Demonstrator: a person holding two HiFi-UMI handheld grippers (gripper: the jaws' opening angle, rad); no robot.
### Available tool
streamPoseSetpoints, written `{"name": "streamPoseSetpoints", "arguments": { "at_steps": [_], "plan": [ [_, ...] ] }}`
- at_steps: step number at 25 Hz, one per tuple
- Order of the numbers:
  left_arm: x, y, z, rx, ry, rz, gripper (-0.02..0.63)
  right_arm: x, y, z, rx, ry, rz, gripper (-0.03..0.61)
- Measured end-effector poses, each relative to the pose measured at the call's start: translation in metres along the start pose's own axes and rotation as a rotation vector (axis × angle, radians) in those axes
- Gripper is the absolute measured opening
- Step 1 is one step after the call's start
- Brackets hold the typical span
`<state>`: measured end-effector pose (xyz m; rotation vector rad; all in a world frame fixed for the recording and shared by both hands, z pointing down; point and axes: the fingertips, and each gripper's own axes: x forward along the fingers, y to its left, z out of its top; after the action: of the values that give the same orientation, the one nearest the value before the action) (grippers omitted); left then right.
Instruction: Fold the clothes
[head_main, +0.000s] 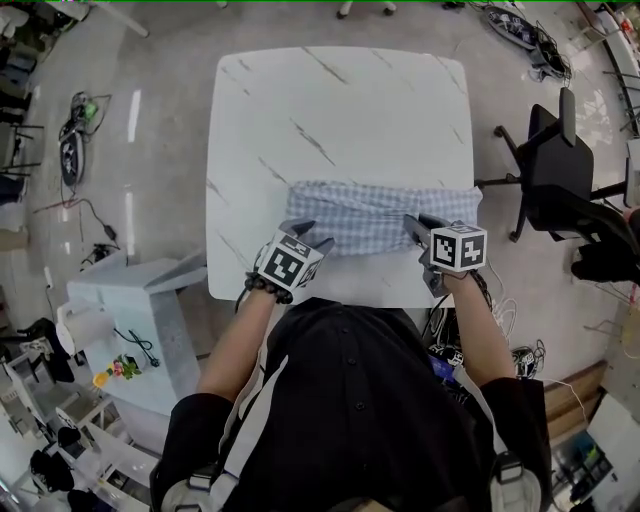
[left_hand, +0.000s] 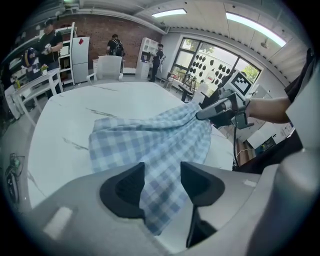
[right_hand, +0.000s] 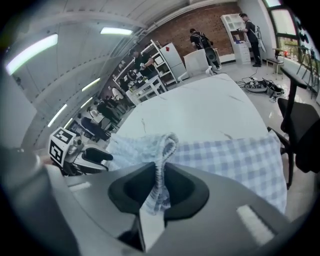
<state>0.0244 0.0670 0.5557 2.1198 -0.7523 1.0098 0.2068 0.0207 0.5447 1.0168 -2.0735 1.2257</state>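
The checked cloth (head_main: 380, 215) is lying in a long band across the near part of the table (head_main: 340, 110), and its right end is reaching the table edge. The right gripper (right_hand: 161, 185) is pinching a raised fold of the cloth tightly, with its jaws almost together on it. The left gripper (left_hand: 162, 182) is standing over the left end of the cloth. Its jaws are staying apart, the cloth is passing between them, and the pads are not pressing on it. A black chair (head_main: 555, 165) is standing right of the table.
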Motion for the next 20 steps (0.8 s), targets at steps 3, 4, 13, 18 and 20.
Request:
{"name": "streamPoseSetpoints", "arguments": {
  "at_steps": [3,4,13,18,20],
  "plan": [
    [0.006,0.005,-0.005,-0.008,0.014,0.013,0.235,0.012,-0.009,-0.011,-0.052,0.025,-0.064,0.068],
    [0.008,0.007,-0.007,-0.01,0.023,0.016,0.235,0.016,-0.011,-0.013,-0.065,0.031,-0.082,0.069],
    [0.008,0.007,-0.011,0.009,0.037,0.015,0.247,0.011,-0.019,-0.008,-0.167,0.035,-0.17,0.23],
    [-0.024,0.025,-0.006,-0.036,-0.031,0.063,0.245,-0.01,0.013,0.029,-0.263,-0.076,-0.175,0.227],
    [-0.033,0.042,-0.012,-0.091,-0.041,0.111,0.245,-0.002,0.039,0.034,-0.309,-0.077,-0.125,0.218]
  ]
}}
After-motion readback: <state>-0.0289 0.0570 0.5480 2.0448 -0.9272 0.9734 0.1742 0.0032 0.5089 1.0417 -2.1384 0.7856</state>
